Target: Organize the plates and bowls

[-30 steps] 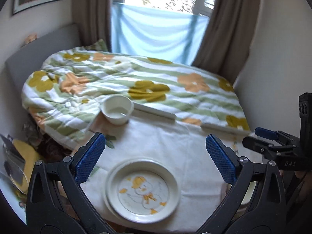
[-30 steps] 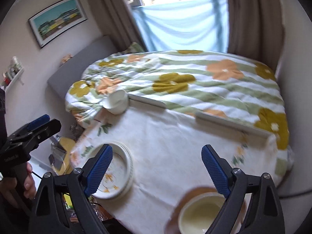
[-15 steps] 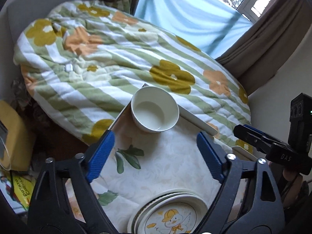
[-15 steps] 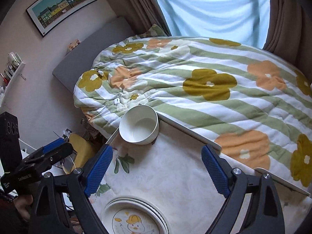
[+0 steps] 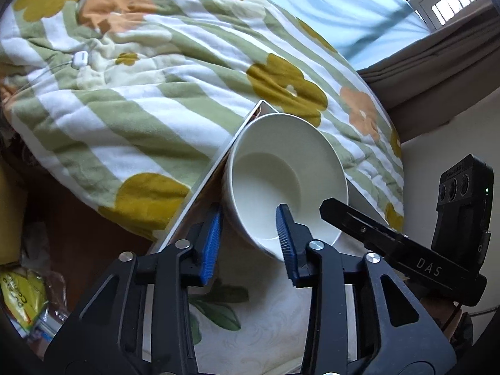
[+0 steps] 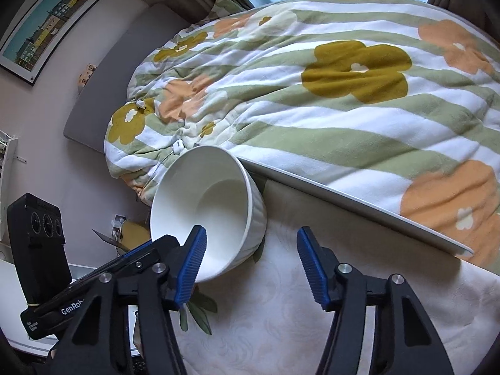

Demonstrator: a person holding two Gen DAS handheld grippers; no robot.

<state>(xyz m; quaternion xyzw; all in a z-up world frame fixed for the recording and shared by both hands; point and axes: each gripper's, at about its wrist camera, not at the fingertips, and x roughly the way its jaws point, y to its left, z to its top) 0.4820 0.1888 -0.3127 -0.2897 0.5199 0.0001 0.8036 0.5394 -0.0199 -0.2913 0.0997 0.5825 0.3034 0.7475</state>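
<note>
L hand-held gripper [image 5: 250, 237] astride bowl [image 5: 281, 175] rim

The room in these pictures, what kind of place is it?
Most likely a bedroom: a bed under a flowered quilt, a framed picture on the wall, and window curtains.

You are looking at a plain white bowl [image 5: 286, 184] sitting on a cream tablecloth [image 6: 328, 306] printed with green leaves, beside a quilt [image 6: 328, 93] striped green and white with mustard and orange flowers, your grippers' pads [image 6: 307, 257] showing blue on black.
</note>
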